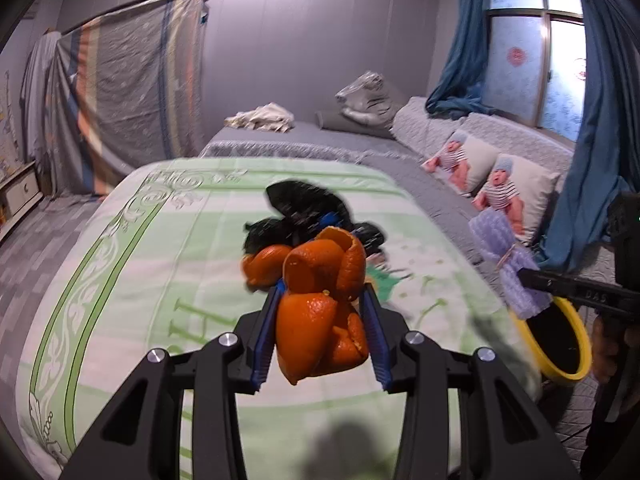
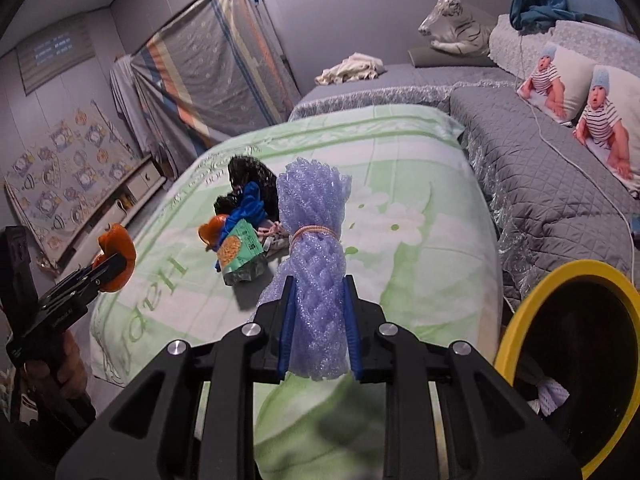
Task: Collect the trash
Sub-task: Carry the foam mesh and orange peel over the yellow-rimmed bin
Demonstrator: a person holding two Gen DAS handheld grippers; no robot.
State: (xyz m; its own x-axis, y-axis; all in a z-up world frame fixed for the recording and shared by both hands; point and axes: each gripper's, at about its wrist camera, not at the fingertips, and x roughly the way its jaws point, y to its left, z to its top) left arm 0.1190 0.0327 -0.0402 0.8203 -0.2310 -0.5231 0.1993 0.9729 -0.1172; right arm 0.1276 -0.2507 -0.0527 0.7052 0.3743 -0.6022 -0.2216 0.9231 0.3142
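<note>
My left gripper (image 1: pixel 322 294) is shut on a big piece of orange peel (image 1: pixel 324 304) and holds it above the green bedspread (image 1: pixel 132 280); it also shows in the right wrist view (image 2: pixel 114 258). My right gripper (image 2: pixel 318 286) is shut on a bundle of purple foam netting (image 2: pixel 316 248) tied with a rubber band, seen too in the left wrist view (image 1: pixel 508 256). On the bedspread (image 2: pixel 420 248) lies a trash pile: black plastic (image 2: pixel 250 178), blue plastic (image 2: pixel 246 206), a green snack packet (image 2: pixel 240 250) and another peel (image 2: pixel 212 232). A yellow-rimmed bin (image 2: pixel 568 364) stands at the right.
A grey quilted sofa (image 2: pixel 552 184) with baby-print pillows (image 2: pixel 596 108) runs along the right. A grey bed (image 1: pixel 304 136) with clothes lies beyond. A draped cabinet (image 1: pixel 132 92) and a low white drawer unit (image 1: pixel 20 192) stand at the left.
</note>
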